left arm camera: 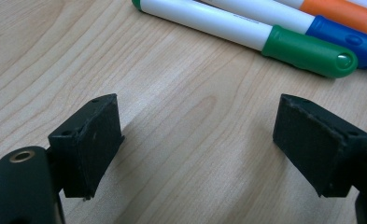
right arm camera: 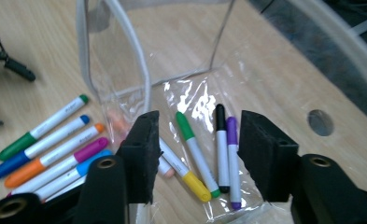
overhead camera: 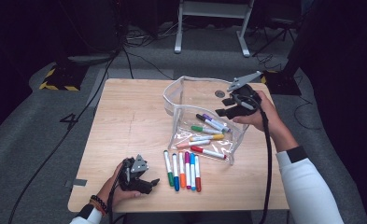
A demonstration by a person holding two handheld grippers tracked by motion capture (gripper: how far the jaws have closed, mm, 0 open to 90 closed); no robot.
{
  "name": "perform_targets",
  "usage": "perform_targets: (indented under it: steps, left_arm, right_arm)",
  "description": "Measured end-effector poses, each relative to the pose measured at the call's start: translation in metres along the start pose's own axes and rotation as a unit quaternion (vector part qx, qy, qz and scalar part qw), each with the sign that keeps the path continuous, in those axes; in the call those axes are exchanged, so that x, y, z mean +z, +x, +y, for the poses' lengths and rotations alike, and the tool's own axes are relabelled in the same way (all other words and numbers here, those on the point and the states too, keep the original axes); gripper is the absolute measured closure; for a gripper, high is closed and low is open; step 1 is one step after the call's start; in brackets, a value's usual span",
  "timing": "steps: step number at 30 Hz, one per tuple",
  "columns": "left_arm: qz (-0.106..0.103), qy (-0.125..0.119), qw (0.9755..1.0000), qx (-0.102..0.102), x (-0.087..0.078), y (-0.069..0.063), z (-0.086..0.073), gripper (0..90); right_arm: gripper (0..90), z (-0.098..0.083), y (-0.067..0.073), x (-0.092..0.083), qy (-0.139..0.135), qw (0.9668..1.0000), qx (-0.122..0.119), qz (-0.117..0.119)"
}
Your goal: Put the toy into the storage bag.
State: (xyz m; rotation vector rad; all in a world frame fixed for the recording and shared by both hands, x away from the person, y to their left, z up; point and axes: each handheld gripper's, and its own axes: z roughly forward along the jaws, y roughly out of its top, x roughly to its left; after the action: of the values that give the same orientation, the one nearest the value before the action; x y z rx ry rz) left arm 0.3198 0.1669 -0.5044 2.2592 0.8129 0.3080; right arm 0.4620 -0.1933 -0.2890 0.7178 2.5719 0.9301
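Left tool [overhead camera: 149, 183]: nearest the camera in the high view, resting low on the worktop [overhead camera: 125, 126] at the near left corner, jaws apart and empty, aimed at the loose markers.
Loose markers [overhead camera: 182, 171]: a row of five lying side by side on the worktop just in front of the pouch, caps green, blue, orange, magenta and red-orange toward the person.
Clear pouch [overhead camera: 203, 116]: a transparent zip pouch standing open at the right half of the worktop; several markers lie inside on its bottom, among them black, purple, green, yellow and red ones.
Right tool [overhead camera: 225, 108]: held over the pouch's far right rim, jaws parted, nothing between them.
Left gripper view: both black pads stand wide with bare wood between; the green-capped marker [left arm camera: 246, 35] lies just ahead, blue and orange ones beyond it.
Right gripper view: jaws open above the pouch's mouth; green [right arm camera: 195, 156], black [right arm camera: 221, 147] and purple [right arm camera: 232, 161] markers rest below on the plastic, apart from the pads.
Step in hand: judged a drop just finished, one marker let go into the pouch.
Next move: likely a pick from the loose row, which calls for pads straddling one barrel without nudging its touching neighbours, then a carry over the rim.
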Motion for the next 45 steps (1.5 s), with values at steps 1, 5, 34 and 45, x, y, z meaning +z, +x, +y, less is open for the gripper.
perform_targets:
  steps: [1,5,34,45]
  left_arm:
    - [0.0,0.0,1.0,0.0,0.0,0.0,0.0,15.6]
    - [0.0,0.0,1.0,0.0,0.0,0.0,0.0,15.6]
    - [0.001,0.0,1.0,-0.001,0.0,0.0,0.0,15.7]
    - [0.001,0.0,1.0,-0.001,0.0,0.0,0.0,15.7]
  right_arm:
    - [45.7,-0.002,0.0,-0.005,-0.009,1.0,0.0,-0.004]
    - [39.6,-0.016,-0.001,-0.029,-0.04,0.9984,0.003,-0.04]
    - [24.9,-0.187,0.041,-0.065,-0.072,0.9912,0.033,-0.106]
    - [26.1,-0.21,0.068,-0.005,-0.077,0.9951,0.04,-0.047]
